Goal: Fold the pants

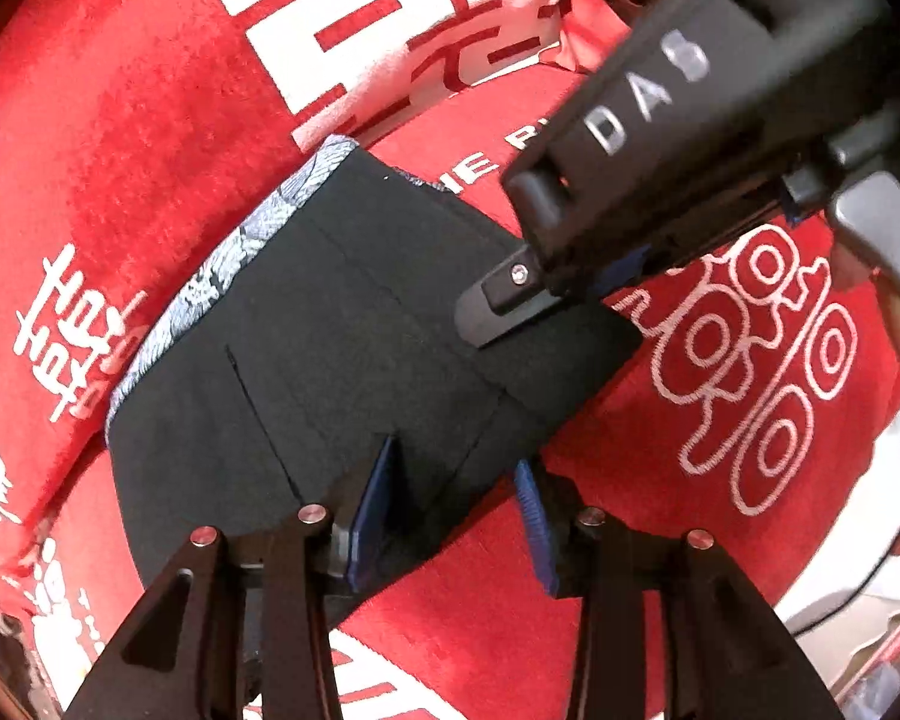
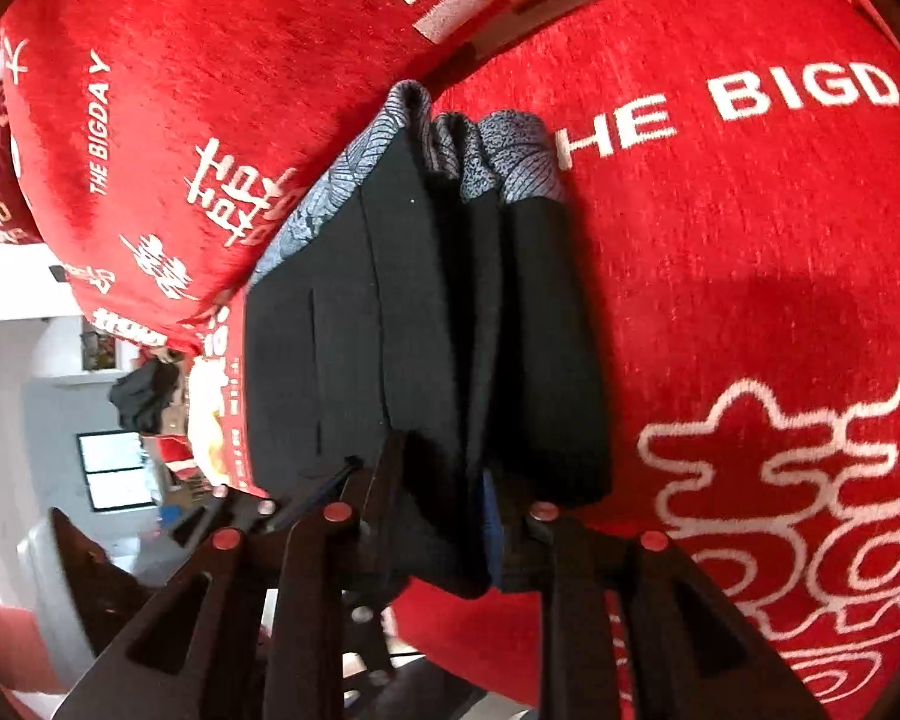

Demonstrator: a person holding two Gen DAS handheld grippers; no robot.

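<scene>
The folded black pants (image 1: 330,324) serve as the reference landmark; they lie on a red cushion (image 1: 168,138) printed with white lettering.

Nearest the left wrist camera, the left hand-held gripper (image 1: 459,513) points steeply down at the near edge of the pants. Its jaws stand apart. One blue-padded finger (image 1: 375,516) rests over the black cloth; the other finger (image 1: 534,516) sits just beside the edge, over the cushion. The pads do not press the cloth: released.

Further along the pants, the right hand-held gripper (image 1: 510,306) reaches in from the far side and touches the top layer.

In the right wrist view, the right hand-held gripper (image 2: 444,516) is clenched on a bunched fold of the pants (image 2: 426,324). Beyond it, the grey patterned waistband (image 2: 492,150) forms the far end of the pants.
</scene>
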